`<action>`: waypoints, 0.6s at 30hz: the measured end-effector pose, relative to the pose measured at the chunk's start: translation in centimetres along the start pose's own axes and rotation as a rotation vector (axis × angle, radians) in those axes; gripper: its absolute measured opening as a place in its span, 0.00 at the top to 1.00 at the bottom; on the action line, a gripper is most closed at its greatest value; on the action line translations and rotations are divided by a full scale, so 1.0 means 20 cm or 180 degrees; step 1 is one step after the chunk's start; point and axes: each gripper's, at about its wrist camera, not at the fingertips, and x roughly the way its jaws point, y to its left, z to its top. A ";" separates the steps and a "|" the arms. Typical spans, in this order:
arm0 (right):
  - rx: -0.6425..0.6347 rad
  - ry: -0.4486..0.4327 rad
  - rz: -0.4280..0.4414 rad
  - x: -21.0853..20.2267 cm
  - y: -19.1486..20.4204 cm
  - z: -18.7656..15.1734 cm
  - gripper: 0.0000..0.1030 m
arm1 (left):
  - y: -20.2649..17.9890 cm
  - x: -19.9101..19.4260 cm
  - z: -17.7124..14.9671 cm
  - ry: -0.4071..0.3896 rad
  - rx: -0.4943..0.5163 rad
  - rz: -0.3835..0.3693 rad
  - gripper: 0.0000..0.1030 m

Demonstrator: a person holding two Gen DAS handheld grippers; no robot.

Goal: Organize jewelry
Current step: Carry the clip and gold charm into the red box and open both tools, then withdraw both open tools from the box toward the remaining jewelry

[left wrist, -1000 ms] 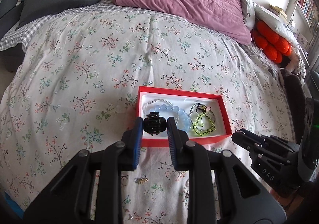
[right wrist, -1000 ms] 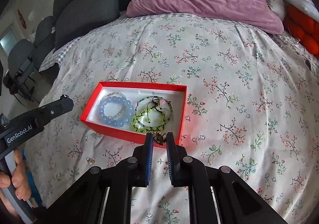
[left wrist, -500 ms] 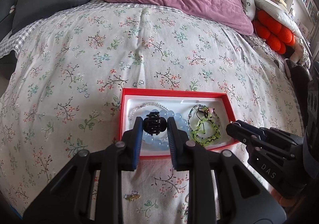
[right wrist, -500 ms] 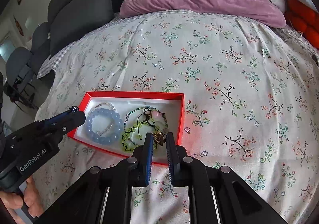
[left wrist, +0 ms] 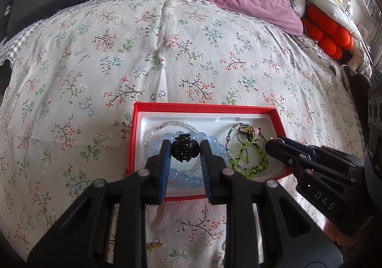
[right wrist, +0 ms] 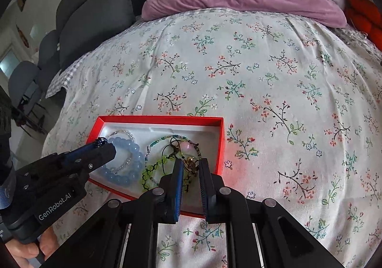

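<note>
Between left tongs (left wrist: 185, 152), black clip (left wrist: 185, 150).

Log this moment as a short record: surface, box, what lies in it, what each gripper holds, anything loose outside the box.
surface: floral bedspread
box: red box with white liner, open, lying flat on the bedspread
in box: blue bead bracelet; green beaded bracelet; clear bead strand
left gripper: shut on a black hair claw, over the box's left part
right gripper: shut on a small gold trinket, over the box's right part
outside box: small gold piece on the bedspread, nearer than the box
</note>
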 end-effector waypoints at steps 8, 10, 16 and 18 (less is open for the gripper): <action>-0.0047 -0.0014 0.0057 -0.04 0.03 0.02 0.81 | 0.00 -0.04 0.00 -0.0033 0.0053 0.0069 0.55; -0.0063 -0.0027 0.0058 -0.05 0.04 0.02 0.77 | 0.00 -0.06 -0.01 -0.0045 0.0073 0.0080 0.51; -0.0054 -0.0139 0.0123 -0.13 0.05 0.01 0.45 | 0.01 -0.14 -0.03 -0.0070 0.0083 0.0117 0.37; -0.0066 -0.0190 0.0167 -0.17 0.06 -0.01 0.43 | 0.02 -0.17 -0.05 -0.0068 0.0096 0.0117 0.33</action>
